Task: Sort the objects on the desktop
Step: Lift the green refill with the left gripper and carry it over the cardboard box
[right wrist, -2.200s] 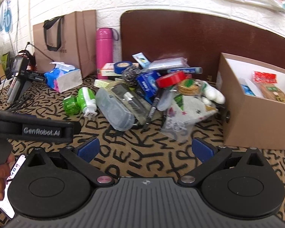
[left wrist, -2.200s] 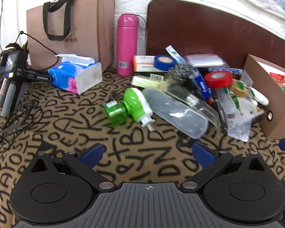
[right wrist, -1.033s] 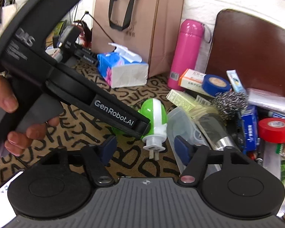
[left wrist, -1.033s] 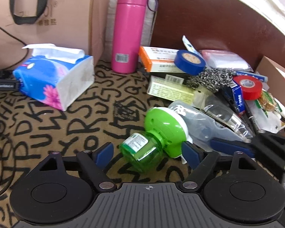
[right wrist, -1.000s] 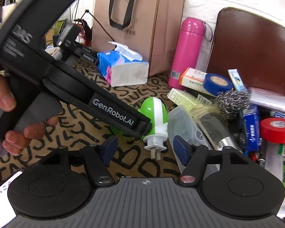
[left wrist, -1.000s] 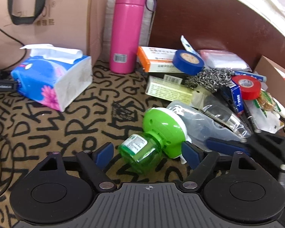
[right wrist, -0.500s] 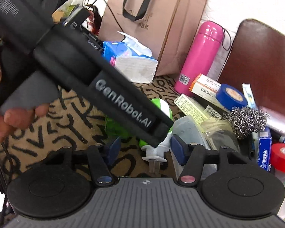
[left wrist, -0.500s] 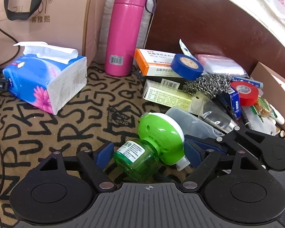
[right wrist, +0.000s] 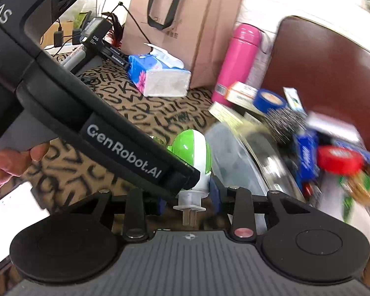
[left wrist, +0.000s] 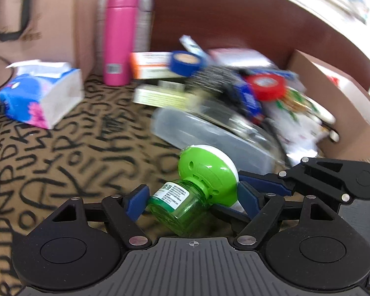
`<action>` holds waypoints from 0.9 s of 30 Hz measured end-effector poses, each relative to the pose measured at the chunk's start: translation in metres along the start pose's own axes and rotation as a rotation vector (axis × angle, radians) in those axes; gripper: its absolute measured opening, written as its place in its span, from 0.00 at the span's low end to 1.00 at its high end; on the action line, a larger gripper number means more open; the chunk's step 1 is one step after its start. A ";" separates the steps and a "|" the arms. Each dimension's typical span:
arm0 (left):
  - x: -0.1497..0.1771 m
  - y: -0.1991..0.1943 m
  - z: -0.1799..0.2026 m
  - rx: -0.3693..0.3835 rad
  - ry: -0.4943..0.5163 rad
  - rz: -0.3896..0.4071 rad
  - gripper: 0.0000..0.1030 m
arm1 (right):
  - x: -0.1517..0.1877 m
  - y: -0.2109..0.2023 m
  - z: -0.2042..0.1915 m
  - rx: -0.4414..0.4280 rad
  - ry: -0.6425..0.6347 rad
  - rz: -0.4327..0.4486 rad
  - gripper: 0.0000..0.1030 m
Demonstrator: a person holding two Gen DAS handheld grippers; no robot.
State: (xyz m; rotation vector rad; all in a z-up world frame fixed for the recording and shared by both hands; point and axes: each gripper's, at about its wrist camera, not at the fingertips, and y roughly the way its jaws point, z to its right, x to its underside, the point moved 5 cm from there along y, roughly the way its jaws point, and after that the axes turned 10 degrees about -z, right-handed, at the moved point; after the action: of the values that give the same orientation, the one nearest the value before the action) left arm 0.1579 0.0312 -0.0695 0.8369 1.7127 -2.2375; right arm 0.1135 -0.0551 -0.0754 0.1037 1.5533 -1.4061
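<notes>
A green-and-white plug-in mosquito repeller (left wrist: 207,172) with a green liquid bottle (left wrist: 177,204) lies tilted between the jaws of my left gripper (left wrist: 192,198). The jaws are closing; one pad meets the bottle, the other the green dome. My right gripper (right wrist: 188,201) comes in from the right, its fingers (left wrist: 266,185) on either side of the white plug end (right wrist: 191,190). Its jaws are closing too, with the pads against the plug neck. In the right wrist view a black housing (right wrist: 120,145) crosses in front and hides part of one pad.
Behind lies a pile with a clear plastic case (left wrist: 209,135), red tape (left wrist: 266,86), blue tape (left wrist: 185,63) and small boxes. A pink flask (left wrist: 120,37), a tissue pack (left wrist: 39,93) and a paper bag (left wrist: 49,24) stand at the back left. An open cardboard box (left wrist: 333,113) is right.
Both grippers have narrowed around the repeller, the right one closing on its plug end. The repeller now sits away from the clear case, and the background is blurred by motion.
</notes>
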 end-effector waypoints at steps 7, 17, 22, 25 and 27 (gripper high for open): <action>0.031 -0.005 0.084 0.092 0.042 -0.024 0.74 | 0.063 -0.062 0.030 0.056 0.096 -0.020 0.39; 0.056 0.012 0.198 0.224 0.087 -0.048 0.73 | 0.147 -0.126 0.083 0.195 0.246 -0.056 0.39; 0.060 0.020 0.216 0.220 0.114 -0.068 0.78 | 0.165 -0.129 0.092 0.199 0.288 -0.048 0.40; 0.060 0.023 0.213 0.226 0.091 -0.073 0.82 | 0.166 -0.126 0.093 0.192 0.288 -0.032 0.40; 0.061 0.028 0.210 0.231 0.061 -0.087 0.85 | 0.166 -0.123 0.095 0.184 0.294 -0.033 0.42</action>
State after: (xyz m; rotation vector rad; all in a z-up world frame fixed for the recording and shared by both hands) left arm 0.0562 -0.1628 -0.0911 0.9025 1.5635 -2.5291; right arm 0.0084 -0.2565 -0.0870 0.4139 1.6640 -1.6134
